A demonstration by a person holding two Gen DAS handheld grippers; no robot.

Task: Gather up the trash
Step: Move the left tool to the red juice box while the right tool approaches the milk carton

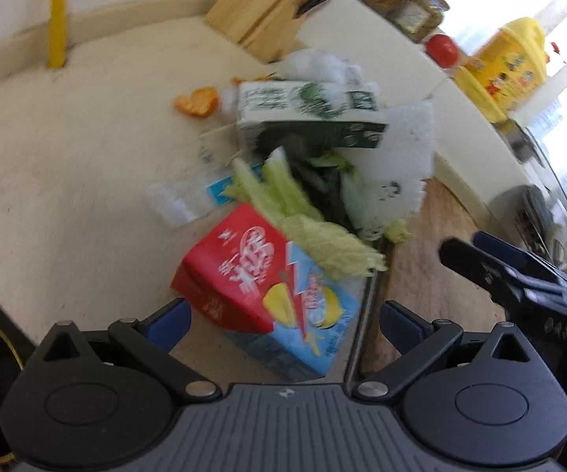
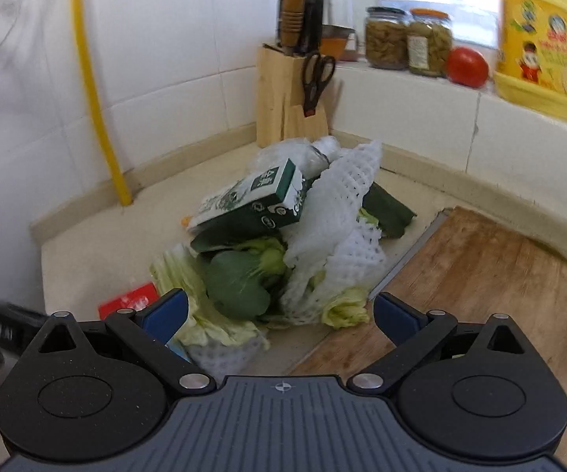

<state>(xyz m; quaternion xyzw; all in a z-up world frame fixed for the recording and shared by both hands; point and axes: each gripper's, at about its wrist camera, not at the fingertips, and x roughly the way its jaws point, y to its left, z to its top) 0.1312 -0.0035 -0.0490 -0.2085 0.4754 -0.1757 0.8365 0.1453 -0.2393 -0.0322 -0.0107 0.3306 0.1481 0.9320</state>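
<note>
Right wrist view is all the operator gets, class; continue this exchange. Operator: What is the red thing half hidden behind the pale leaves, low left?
Observer: A red and blue printed carton lying on its side. Pale green leaves cover its far end.
Operator: Is the left claw near it?
Observer: Yes. The left claw is open, with the carton's near end between its fingers.
Operator: Anything else I miss?
Observer: A crumpled clear plastic wrapper lies on the counter, left of the leaves.

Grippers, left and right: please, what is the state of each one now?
Left gripper: open, holding nothing, red and blue carton between its fingers.
Right gripper: open, holding nothing.
</note>
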